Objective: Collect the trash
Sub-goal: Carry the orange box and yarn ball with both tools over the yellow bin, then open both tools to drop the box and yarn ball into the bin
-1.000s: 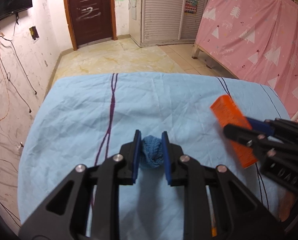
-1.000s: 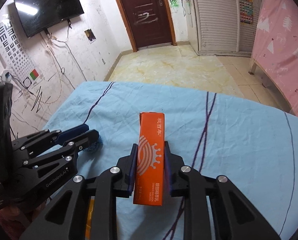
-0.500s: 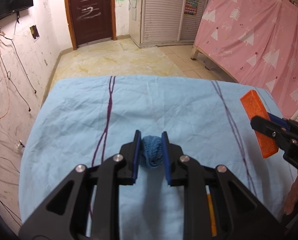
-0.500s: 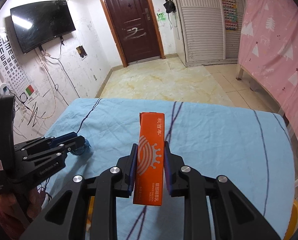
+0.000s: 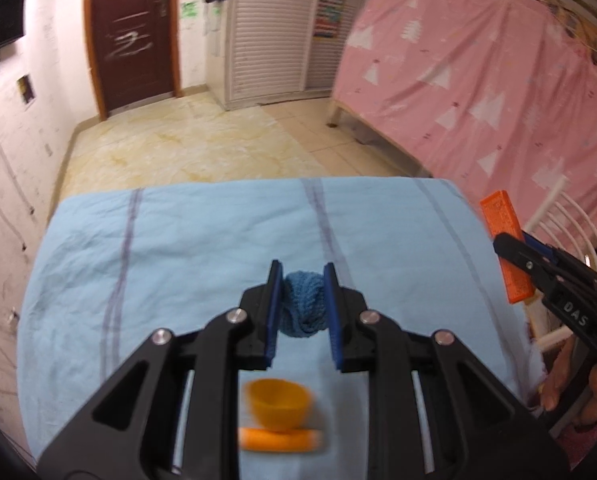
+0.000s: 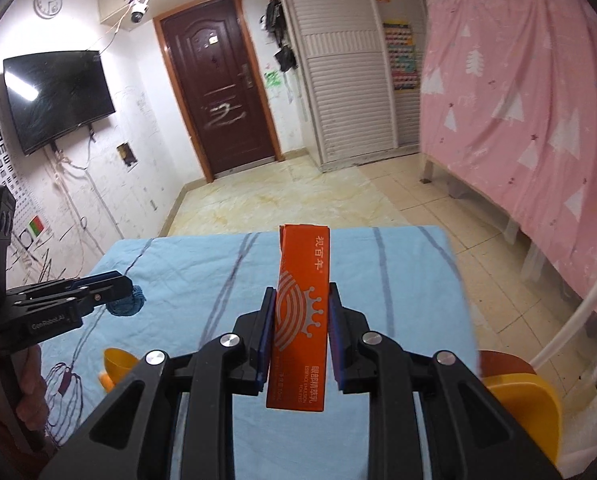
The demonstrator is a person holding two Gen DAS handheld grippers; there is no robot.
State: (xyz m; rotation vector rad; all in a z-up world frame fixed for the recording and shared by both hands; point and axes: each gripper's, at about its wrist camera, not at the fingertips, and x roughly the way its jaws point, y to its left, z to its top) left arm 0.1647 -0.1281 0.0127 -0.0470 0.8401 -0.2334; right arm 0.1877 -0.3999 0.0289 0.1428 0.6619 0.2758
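Observation:
My left gripper is shut on a blue knitted ball and holds it above the light blue cloth on the table. The ball also shows in the right wrist view. My right gripper is shut on an upright orange carton with white print, held above the cloth's right part. In the left wrist view the carton sits past the table's right edge.
A small yellow-orange bowl and an orange stick-like item lie on the cloth under my left gripper. A yellow chair and a white rail stand right of the table. A pink-curtained bed is beyond.
Both grippers have risen and pulled back with their loads. The right one has shifted right toward the table's edge. The bowl and the orange stick have come into view.

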